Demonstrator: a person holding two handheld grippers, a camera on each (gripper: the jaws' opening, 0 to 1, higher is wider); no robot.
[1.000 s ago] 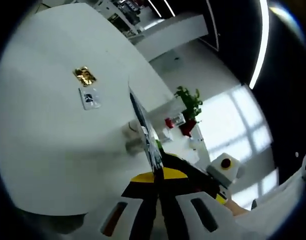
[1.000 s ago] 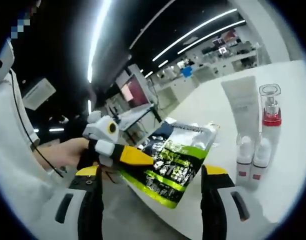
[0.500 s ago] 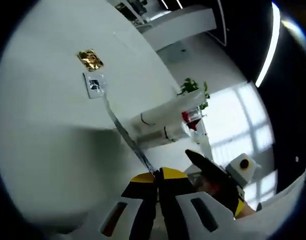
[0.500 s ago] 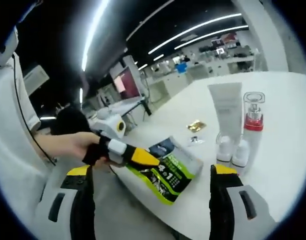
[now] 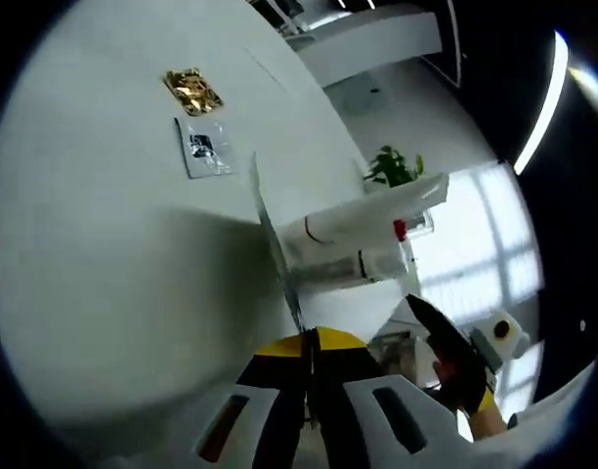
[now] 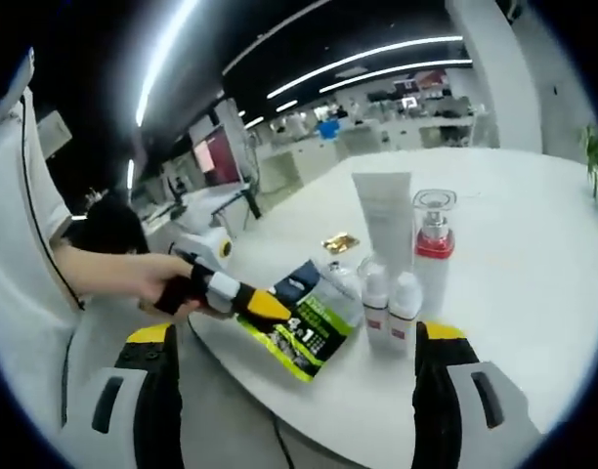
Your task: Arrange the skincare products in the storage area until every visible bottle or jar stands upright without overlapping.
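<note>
White tabletop spreads across the left gripper view, with a gold foil sachet at eleven o'clock and a clear sachet with dark print just below it. The left gripper at six o'clock has its jaws clamped together on the edge of a flat pouch, seen edge-on as a thin blade rising toward the centre. Past it at three o'clock a white tube and white bottles appear sideways from this tilted camera. A hand with the other gripper sits at four o'clock

In the right gripper view the right gripper has its jaws wide apart around nothing. At centre the green-and-black pouch lies at the table edge, pinched by the yellow-tipped left gripper coming from nine o'clock. Just beside it at three o'clock stand the white tube, a clear pump bottle with a red band and two small white bottles, all upright and close together. The gold sachet lies behind at twelve o'clock
</note>
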